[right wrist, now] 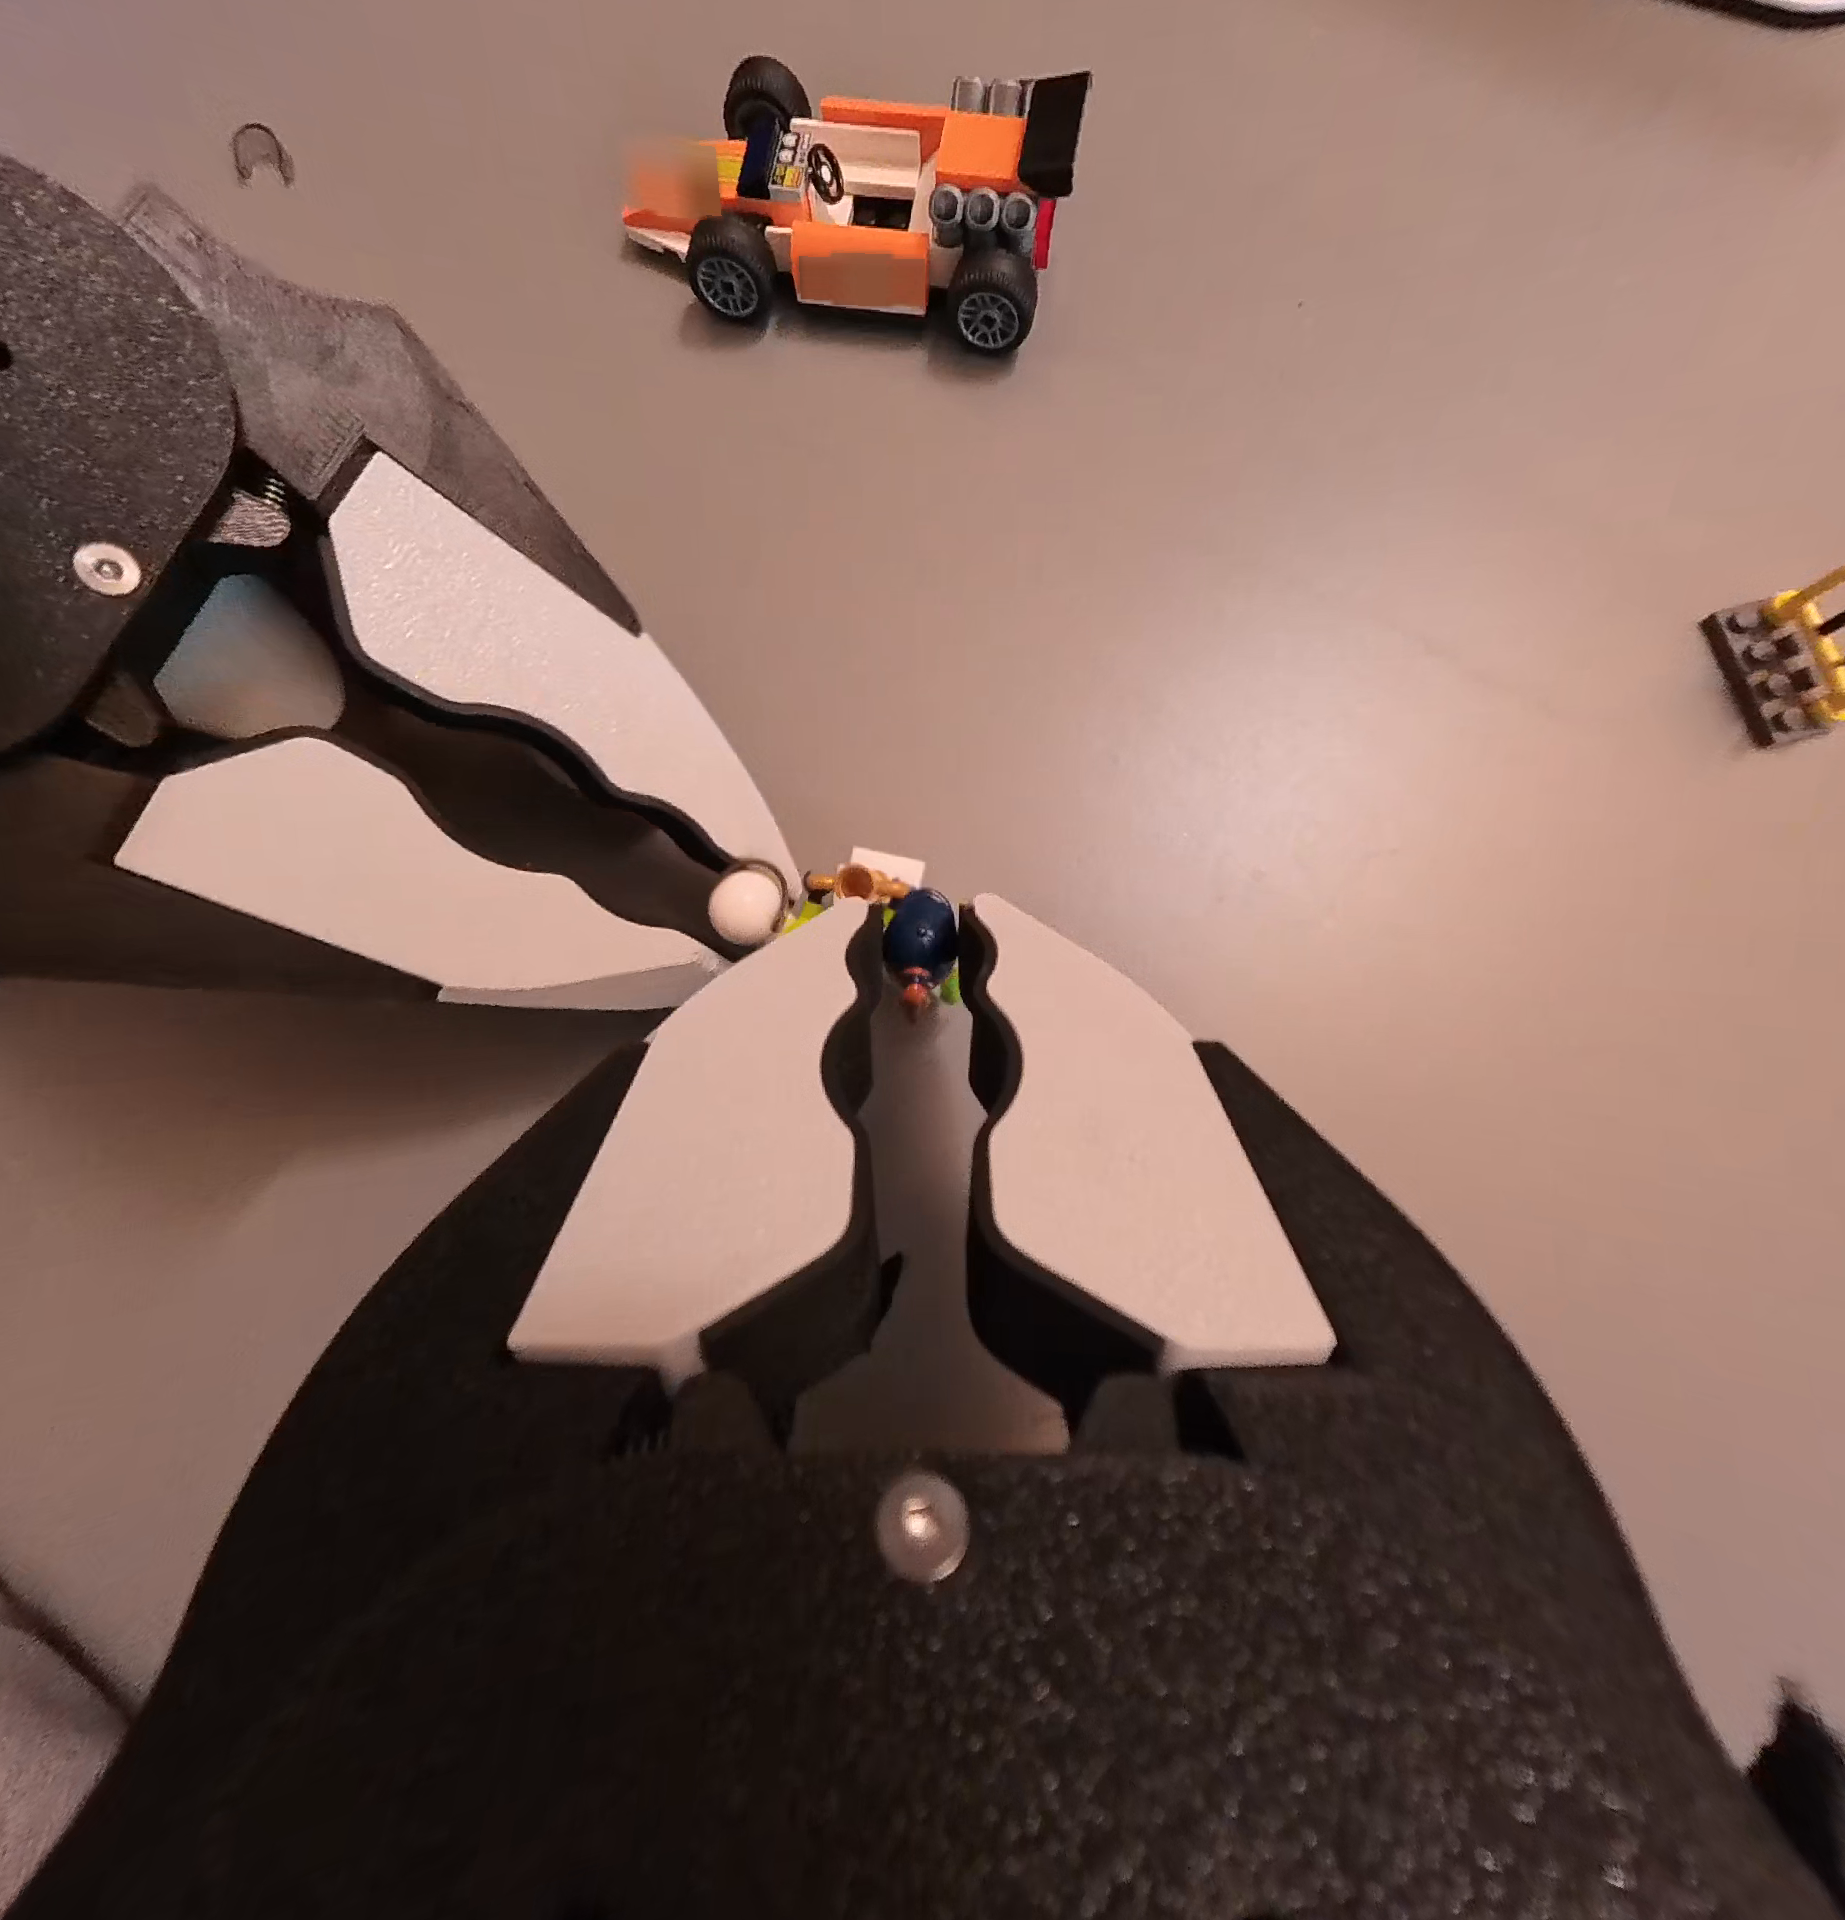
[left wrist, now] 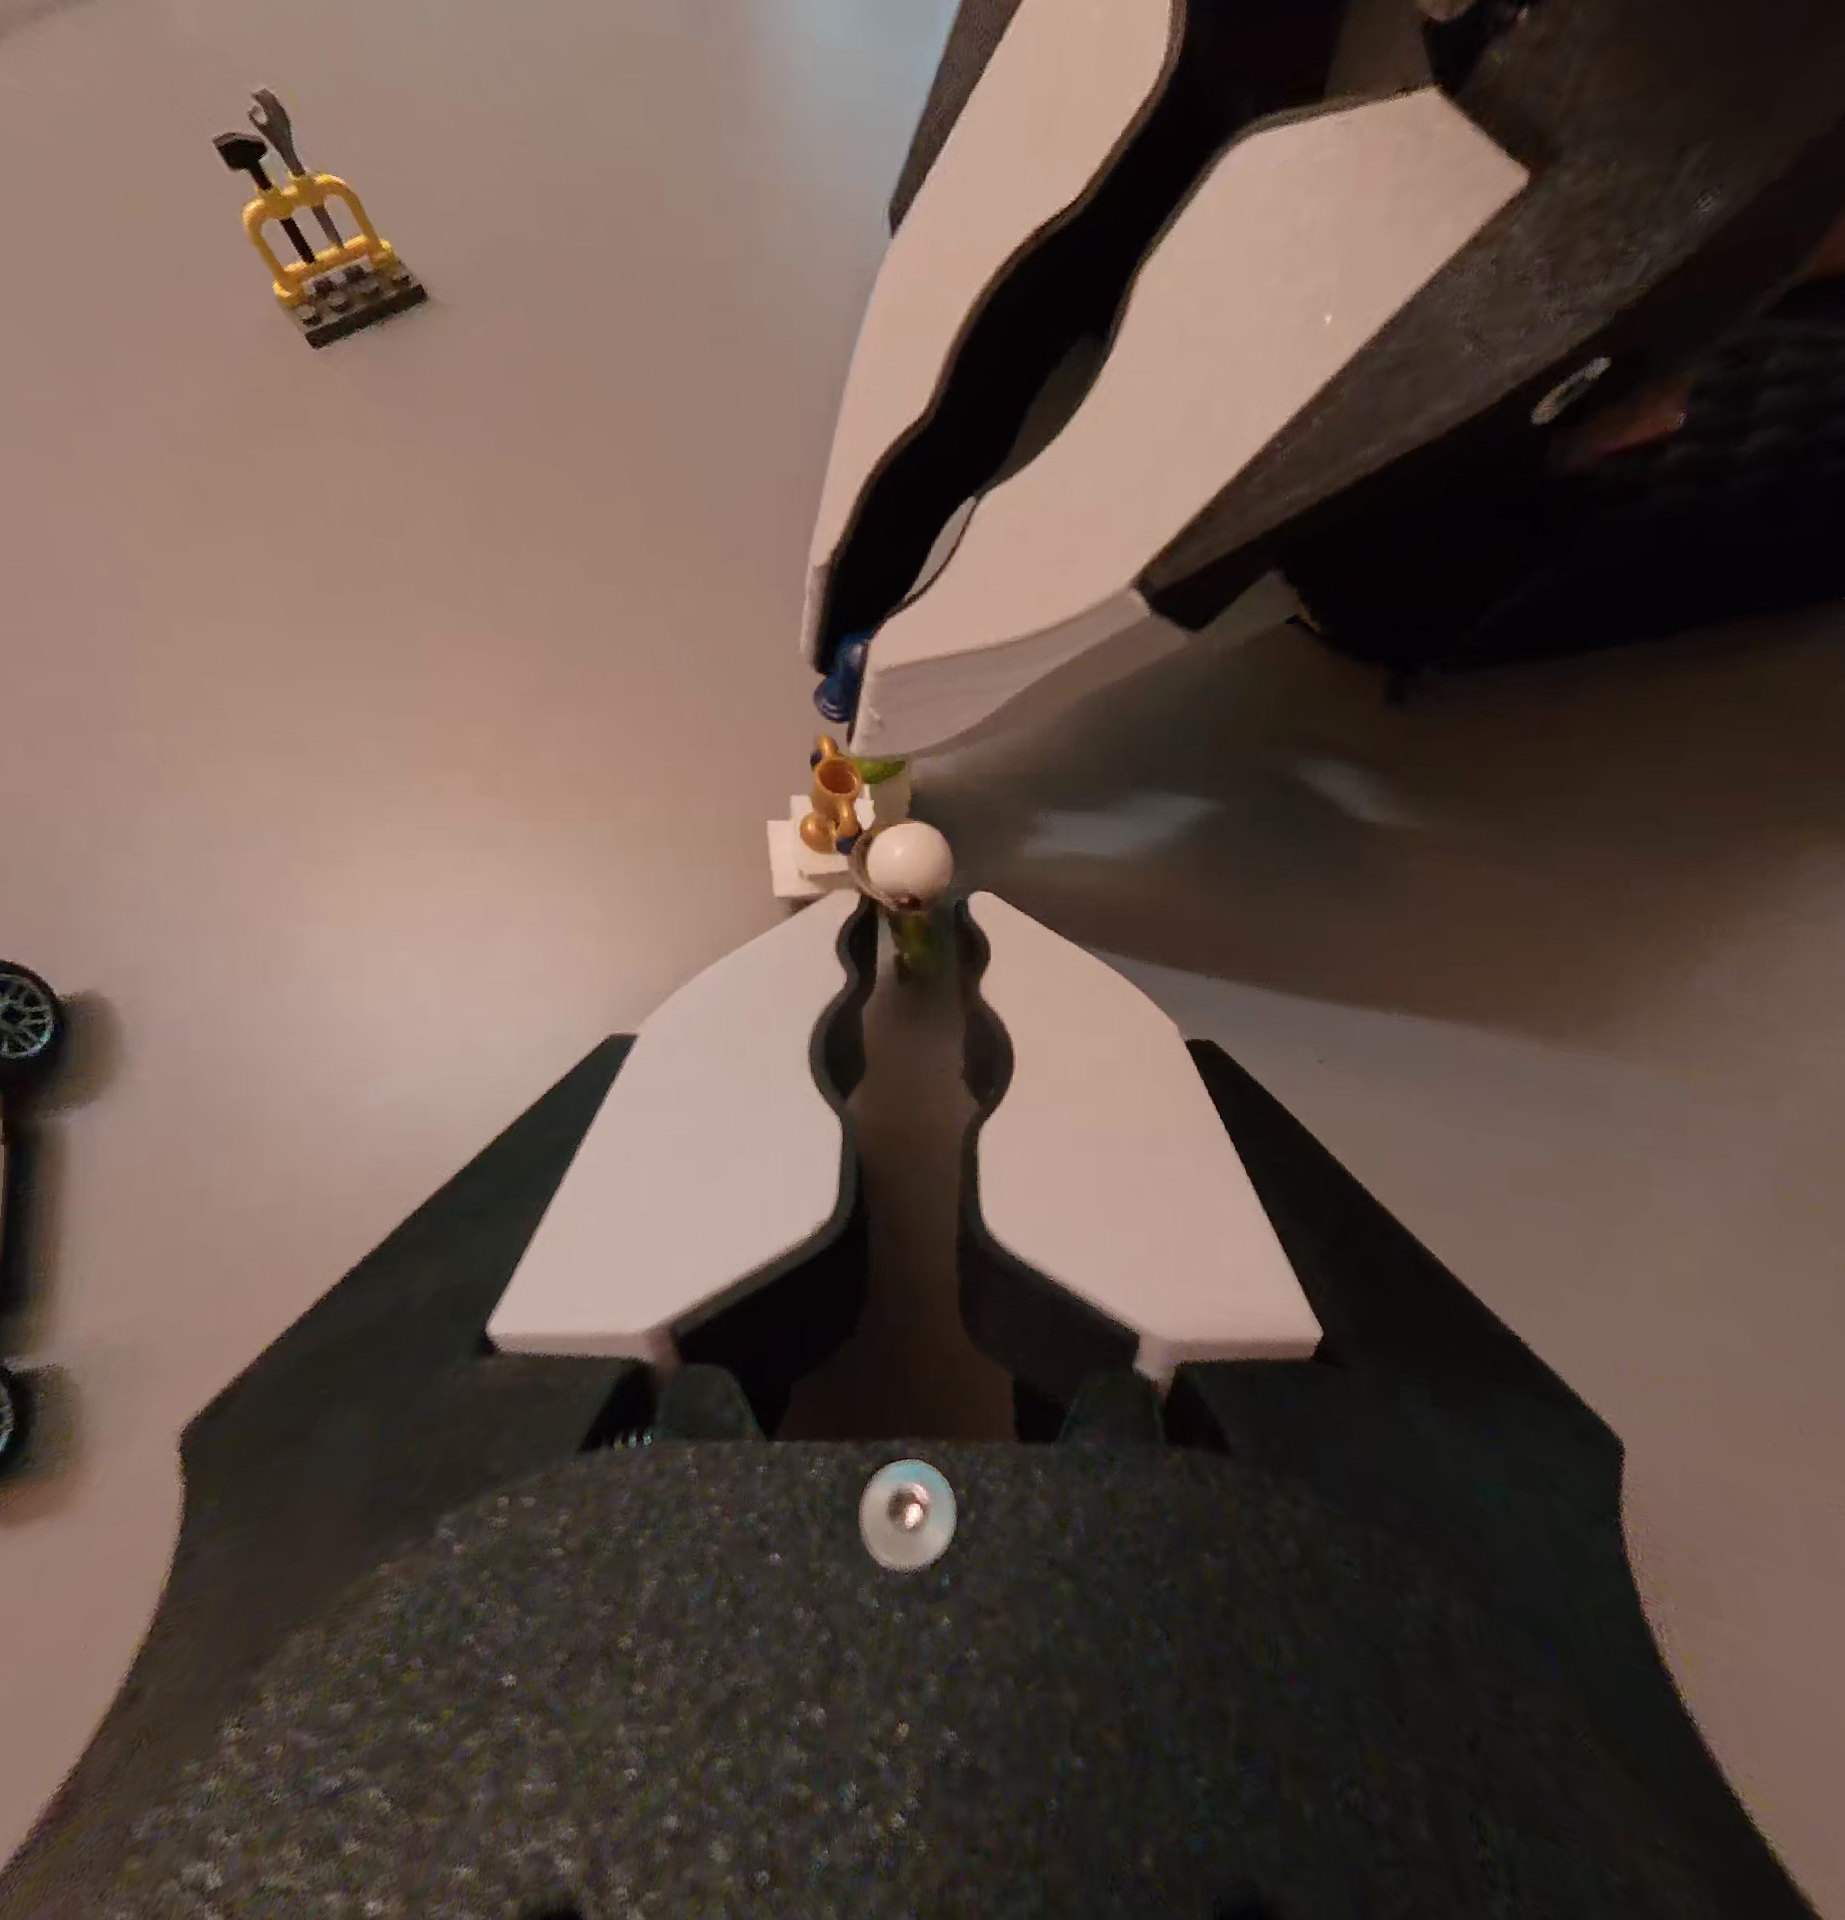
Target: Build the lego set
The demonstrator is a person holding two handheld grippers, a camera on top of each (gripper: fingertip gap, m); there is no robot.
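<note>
My left gripper is shut on a minifigure with a white helmet and a green body. My right gripper is shut on a minifigure with a dark blue cap. The two figures are held close together over the table. Between them stands a gold trophy on a small white stepped piece. In the left wrist view the right gripper comes in from the upper right with the blue cap at its tips. In the right wrist view the left gripper comes in from the left with the white helmet.
An orange and white race car stands on the grey table behind the grippers; its wheels show at the left edge of the left wrist view. A yellow tool rack on a dark plate holds a wrench and a hammer, also in the right wrist view. Left and right tips are no more than a few centimetres apart.
</note>
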